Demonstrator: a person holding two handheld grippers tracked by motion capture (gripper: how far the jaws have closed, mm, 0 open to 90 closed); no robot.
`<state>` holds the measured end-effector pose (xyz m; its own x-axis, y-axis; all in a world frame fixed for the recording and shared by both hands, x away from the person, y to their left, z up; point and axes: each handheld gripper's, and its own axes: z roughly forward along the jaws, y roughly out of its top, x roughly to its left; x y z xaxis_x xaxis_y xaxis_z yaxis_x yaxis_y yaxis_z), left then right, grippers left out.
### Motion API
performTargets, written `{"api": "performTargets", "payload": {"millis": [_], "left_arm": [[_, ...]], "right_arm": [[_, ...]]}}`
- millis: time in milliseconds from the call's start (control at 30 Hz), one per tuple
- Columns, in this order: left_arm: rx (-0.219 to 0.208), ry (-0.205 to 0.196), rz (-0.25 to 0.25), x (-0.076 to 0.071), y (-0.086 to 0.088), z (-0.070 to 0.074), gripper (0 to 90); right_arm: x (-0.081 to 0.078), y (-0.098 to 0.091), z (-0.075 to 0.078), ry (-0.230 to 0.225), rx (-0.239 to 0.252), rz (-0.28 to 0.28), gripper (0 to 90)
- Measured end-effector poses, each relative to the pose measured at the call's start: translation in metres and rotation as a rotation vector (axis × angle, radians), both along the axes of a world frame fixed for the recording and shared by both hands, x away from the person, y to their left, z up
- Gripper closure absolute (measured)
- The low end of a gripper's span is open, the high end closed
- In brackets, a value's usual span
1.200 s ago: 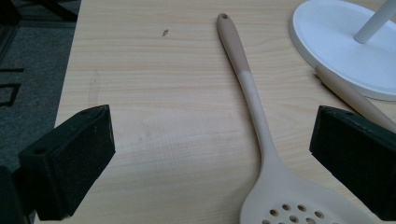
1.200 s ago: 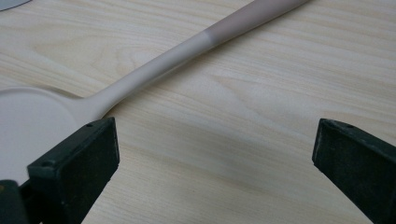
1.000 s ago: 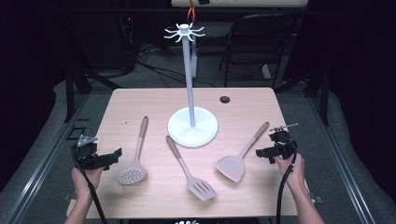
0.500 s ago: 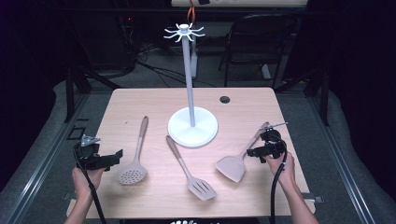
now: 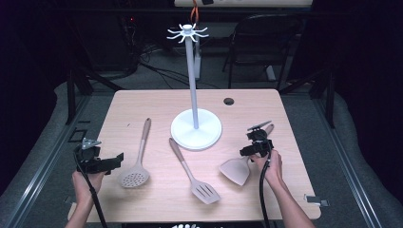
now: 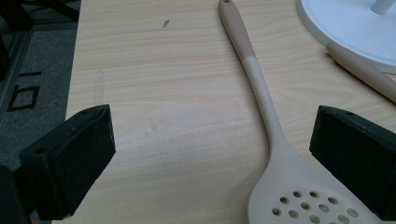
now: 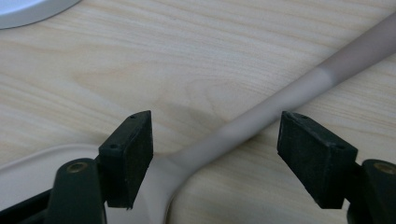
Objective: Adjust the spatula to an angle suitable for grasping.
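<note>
From the high view, a light wooden table (image 5: 142,107) is seen carrying a white stand (image 5: 196,129) with a tall pole and a ring of hooks at the top, and three utensils laid in front of it: a skimmer (image 5: 135,166) at the left, a slotted turner (image 5: 194,173) in the middle and a solid turner (image 5: 240,166) at the right. The right gripper (image 5: 250,148) is held low over the neck of the solid turner, where handle meets blade, and the left gripper (image 5: 116,159) is held just left of the skimmer's head, off the utensil. In the left gripper view, the jaws are spread wide over bare wood, with nothing between the pads; the skimmer (image 6: 275,140) lies just inside the right-hand jaw, untouched, and the stand's base (image 6: 350,25) is seen at the upper right. In the right gripper view, the solid turner's handle (image 7: 261,121) runs between the two jaws, which have just been closing, yet gaps remain on both sides, so nothing is gripped.
</note>
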<state>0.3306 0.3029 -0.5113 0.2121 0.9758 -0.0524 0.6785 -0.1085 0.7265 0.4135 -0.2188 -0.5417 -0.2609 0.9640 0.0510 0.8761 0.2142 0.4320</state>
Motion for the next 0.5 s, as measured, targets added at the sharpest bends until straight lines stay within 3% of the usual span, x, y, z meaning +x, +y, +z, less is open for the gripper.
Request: {"api": "performTargets", "payload": {"millis": [100, 267, 500], "left_arm": [[0.003, 0.006, -0.006, -0.0001, -0.0008, -0.0004, 0.1], [0.002, 0.004, -0.01, -0.0006, -0.0004, -0.0001, 0.1], [0.005, 0.003, -0.026, 0.0022, -0.0044, -0.0001, 0.1]], "right_arm": [[0.0037, 0.0034, -0.0024, 0.014, -0.041, -0.002, 28.2], [0.0035, 0.0009, -0.004, 0.031, -0.067, -0.032, 29.0], [0.0034, 0.0004, -0.0059, 0.038, -0.041, -0.015, 32.5]]}}
